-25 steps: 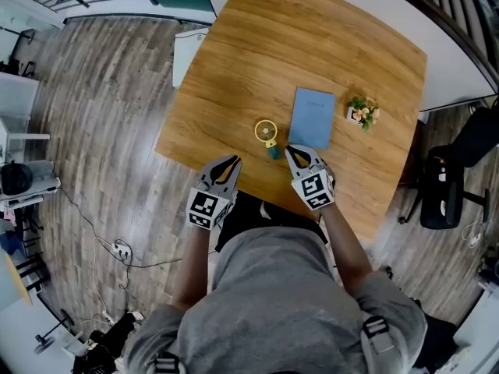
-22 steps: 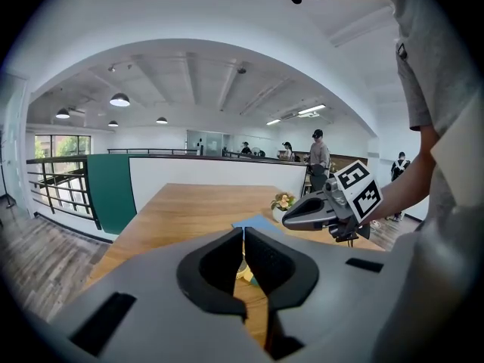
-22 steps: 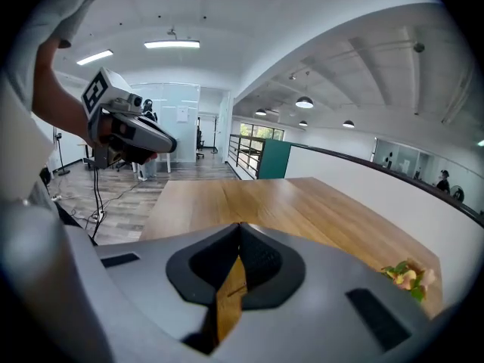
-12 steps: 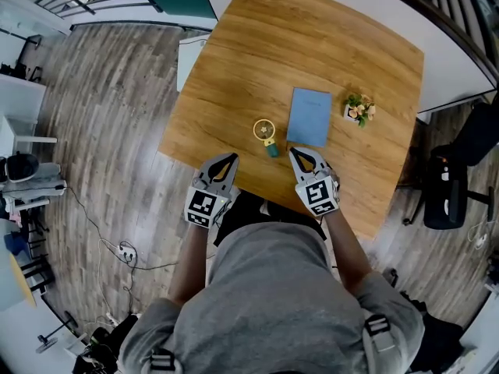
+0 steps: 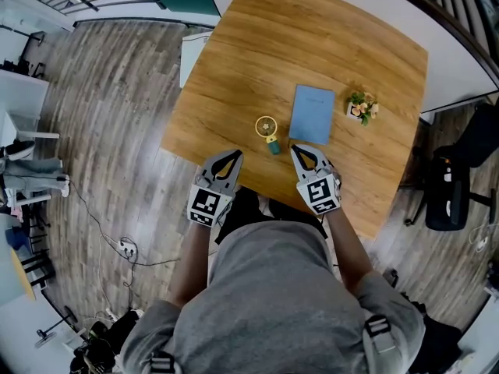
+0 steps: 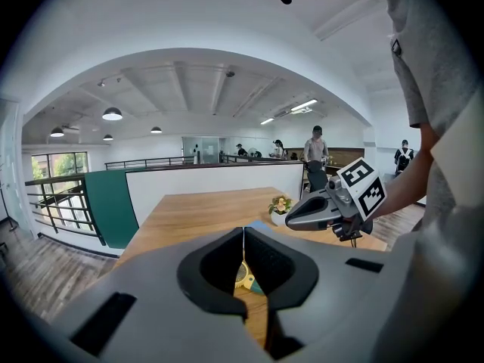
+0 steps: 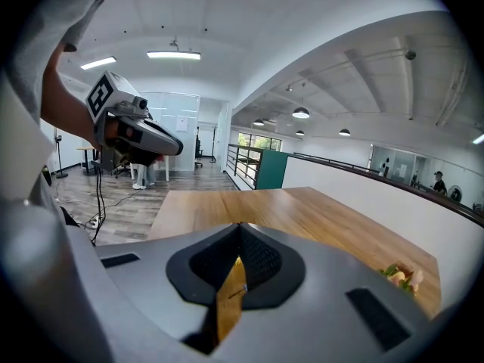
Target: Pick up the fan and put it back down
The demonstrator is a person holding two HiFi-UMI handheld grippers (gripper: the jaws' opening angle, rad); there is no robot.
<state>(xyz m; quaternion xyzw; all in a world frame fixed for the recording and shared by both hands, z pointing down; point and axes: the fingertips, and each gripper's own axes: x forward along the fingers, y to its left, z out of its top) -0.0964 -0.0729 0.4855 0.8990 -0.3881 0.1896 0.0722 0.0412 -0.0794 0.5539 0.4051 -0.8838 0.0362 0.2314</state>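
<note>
A: Anything in the tongs?
B: No. The left gripper (image 5: 230, 157) and right gripper (image 5: 301, 153) are both pinched closed on nothing, poised over the near table (image 5: 312, 45) edge.
A: And the fan (image 5: 267, 128)?
B: Untouched on the table just beyond, within reach of either, beside a blue notebook (image 5: 313, 115)

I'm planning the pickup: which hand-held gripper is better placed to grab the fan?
Probably left: the fan sits dead ahead of the left hand-held gripper, while the right hand-held gripper, slightly nearer, faces only tabletop. Both are shut and must open.

Fan (image 5: 267, 129) left of notebook (image 5: 312, 114)
</note>
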